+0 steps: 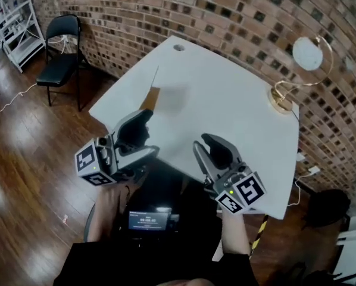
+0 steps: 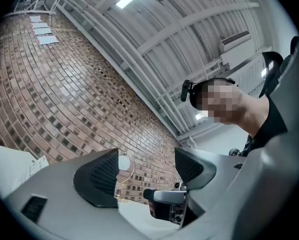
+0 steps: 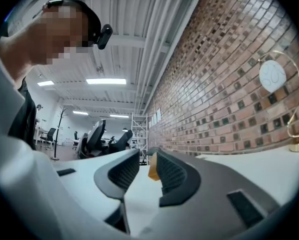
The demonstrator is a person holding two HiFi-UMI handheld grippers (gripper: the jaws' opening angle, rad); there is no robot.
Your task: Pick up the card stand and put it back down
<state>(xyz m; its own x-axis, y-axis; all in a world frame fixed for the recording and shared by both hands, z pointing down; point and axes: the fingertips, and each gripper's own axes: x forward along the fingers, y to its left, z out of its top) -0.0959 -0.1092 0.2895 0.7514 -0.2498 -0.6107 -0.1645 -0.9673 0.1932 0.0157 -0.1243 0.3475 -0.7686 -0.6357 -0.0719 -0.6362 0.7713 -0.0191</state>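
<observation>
Left gripper [image 1: 143, 137] and right gripper [image 1: 212, 148], both spread and empty, hover at the desk's [image 1: 225, 100] near edge. A clumsy pinch could topple the card stand [image 1: 149, 99] off the left edge.

Card stand [image 1: 149, 98] on worktop [image 1: 225, 100], left side; hoop stand [image 1: 308, 53] far-right edge; chair [image 1: 62, 46] on floor further left.
</observation>
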